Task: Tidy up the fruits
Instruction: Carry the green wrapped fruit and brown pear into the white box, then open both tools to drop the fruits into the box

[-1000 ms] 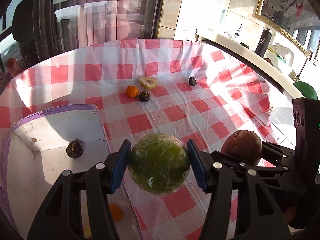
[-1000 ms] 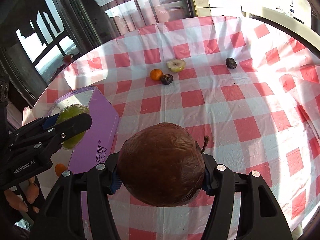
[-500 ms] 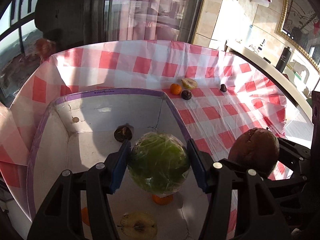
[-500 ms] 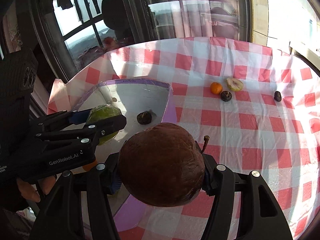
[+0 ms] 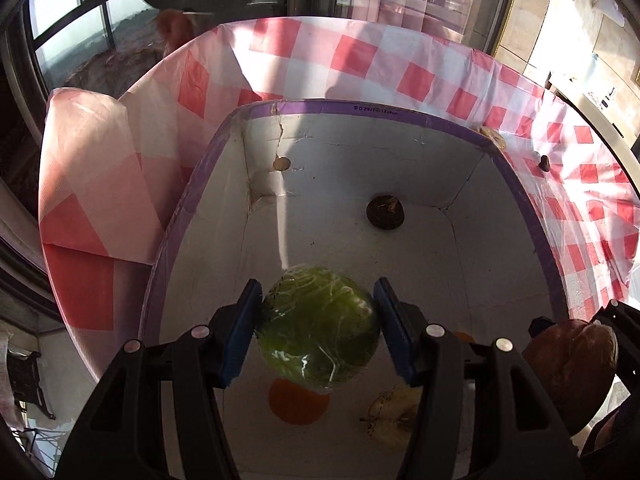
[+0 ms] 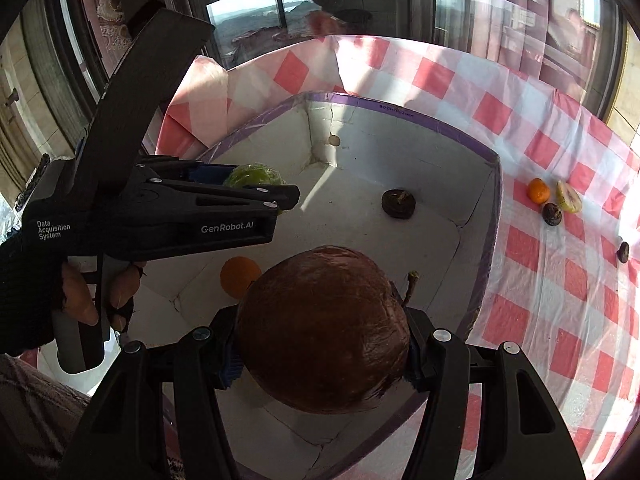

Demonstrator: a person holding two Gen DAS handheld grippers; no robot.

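My left gripper (image 5: 318, 330) is shut on a green wrapped fruit (image 5: 318, 328) and hangs over the inside of the white box (image 5: 360, 144) with the purple rim. My right gripper (image 6: 322, 336) is shut on a big brown apple (image 6: 322, 328), held above the box's near right part. From the right wrist the left gripper (image 6: 280, 196) shows side-on with the green fruit (image 6: 252, 174) in its jaws. Inside the box lie a dark round fruit (image 5: 385, 212), an orange (image 5: 298, 404) and a cut pale fruit (image 5: 392, 412).
On the red-checked cloth (image 6: 560, 280) right of the box sit a small orange (image 6: 538, 191), a halved pear (image 6: 568, 197) and two dark small fruits (image 6: 552, 214), (image 6: 623, 252). Windows stand behind the table's far edge. A gloved hand (image 6: 80, 296) holds the left gripper's handle.
Both grippers have swung left from over the cloth to above the box, each still holding its fruit. The box now fills both views and the loose fruits have slid to the right.
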